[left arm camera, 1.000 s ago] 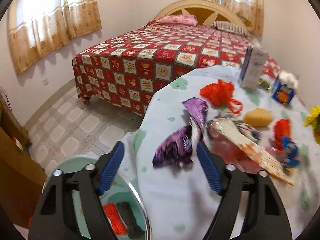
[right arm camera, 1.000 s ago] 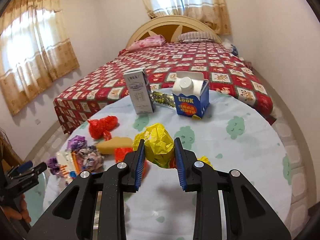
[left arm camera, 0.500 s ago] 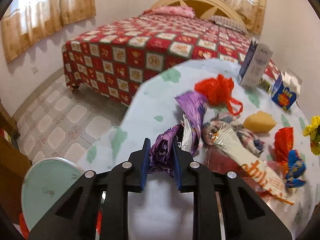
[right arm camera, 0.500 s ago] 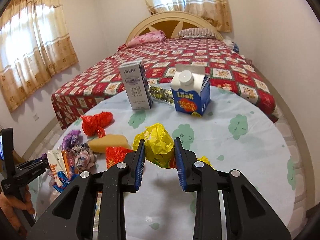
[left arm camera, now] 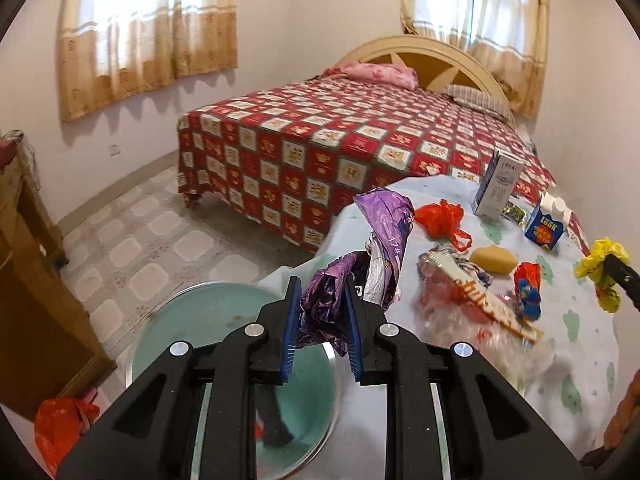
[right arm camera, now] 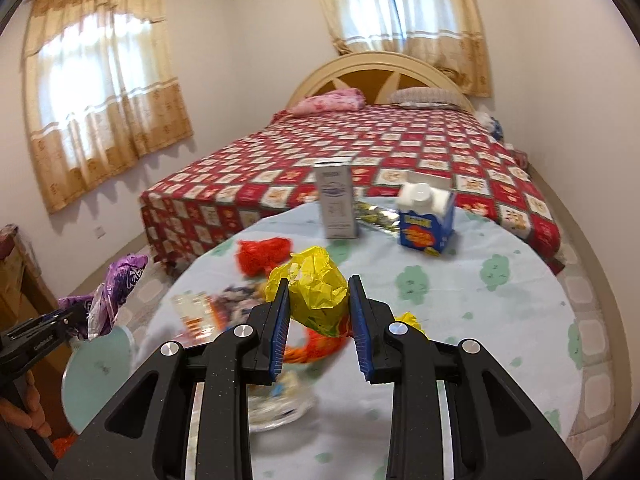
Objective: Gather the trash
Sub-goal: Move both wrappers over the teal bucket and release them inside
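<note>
The left tool (left arm camera: 320, 320) is clamped on a light, crinkly purple wrapper (left arm camera: 372, 256); the right tool (right arm camera: 319, 320) on soft yellow plastic (right arm camera: 316, 288), both gripped mid-bunch.

both wrist views look close along own fingers, downward over table (left arm camera: 580, 344) toward bed (right arm camera: 400, 148); both share these

The purple wrapper (left arm camera: 376, 240) is crinkled, glossy foil-like film. The yellow bag (right arm camera: 316, 292) looks like thin, creased plastic, and the red bag (left arm camera: 440, 218) is the same sort. The table (right arm camera: 480, 320) wears a matt printed cloth. The two cartons (right arm camera: 426, 216) seem smooth coated paper, though blurred. The bin (left arm camera: 224, 312) looks like smooth plastic.
</note>
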The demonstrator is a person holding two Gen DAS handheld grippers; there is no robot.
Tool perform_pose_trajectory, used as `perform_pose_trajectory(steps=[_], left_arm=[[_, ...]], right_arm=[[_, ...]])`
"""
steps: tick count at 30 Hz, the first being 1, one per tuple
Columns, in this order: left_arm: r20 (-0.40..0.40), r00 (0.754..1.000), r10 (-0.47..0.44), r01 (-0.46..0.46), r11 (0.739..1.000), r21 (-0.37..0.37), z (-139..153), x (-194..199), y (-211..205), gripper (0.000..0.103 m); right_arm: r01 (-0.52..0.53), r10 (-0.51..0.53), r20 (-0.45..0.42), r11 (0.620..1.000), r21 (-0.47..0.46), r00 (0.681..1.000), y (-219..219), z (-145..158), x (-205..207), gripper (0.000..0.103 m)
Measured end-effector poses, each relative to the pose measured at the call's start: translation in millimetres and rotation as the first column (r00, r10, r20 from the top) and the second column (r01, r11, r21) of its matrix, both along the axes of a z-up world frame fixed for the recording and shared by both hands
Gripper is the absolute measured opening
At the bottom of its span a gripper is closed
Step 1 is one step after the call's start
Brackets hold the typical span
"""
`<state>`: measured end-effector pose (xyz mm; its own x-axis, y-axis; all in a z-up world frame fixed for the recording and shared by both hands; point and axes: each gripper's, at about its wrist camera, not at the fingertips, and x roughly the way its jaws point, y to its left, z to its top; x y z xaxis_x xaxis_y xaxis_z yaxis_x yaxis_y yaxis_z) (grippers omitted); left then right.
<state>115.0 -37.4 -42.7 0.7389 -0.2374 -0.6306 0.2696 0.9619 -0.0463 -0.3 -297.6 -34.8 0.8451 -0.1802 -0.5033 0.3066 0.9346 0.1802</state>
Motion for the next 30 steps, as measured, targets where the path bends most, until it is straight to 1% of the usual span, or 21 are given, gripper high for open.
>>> perform_pose_trajectory(steps=[5,14,17,21,24,30], left_arm=[[0.014,0.999,0.052,-0.052,0.999,0.011,2.8,-24.7,35.3,0.021],[0.027,0.991,0.134,-0.135,0.990,0.027,-5.1,-34.7,83.1,0.021],[0.027,0.987,0.160,-0.161,0.986,0.041,-9.4,-33.0,92.7,0.021],[0.020,0.984,0.179,-0.180,0.983,0.038,-13.6,-30.5,102.6,0.021],[0.026,0.981,0.194,-0.195,0.979,0.058,-19.4,-29.6,108.6,0.021],[0.009,0.977,0.215,-0.215,0.976,0.030,-25.3,-27.3,117.2,0.021]], right_arm=[[-0.083,0.083,-0.009,0.997,-0.008,0.997,39.7,2.3,3.8,0.029],[-0.198,0.198,-0.007,0.980,-0.020,0.980,102.4,5.9,16.6,0.029],[-0.223,0.222,-0.011,0.975,-0.022,0.975,117.6,5.8,20.5,0.029],[-0.262,0.262,-0.025,0.965,-0.028,0.965,140.1,3.2,28.0,0.029],[-0.292,0.291,-0.037,0.956,-0.028,0.956,153.7,1.5,34.6,0.029],[-0.346,0.344,-0.060,0.938,-0.025,0.937,177.4,-4.5,45.8,0.029]])
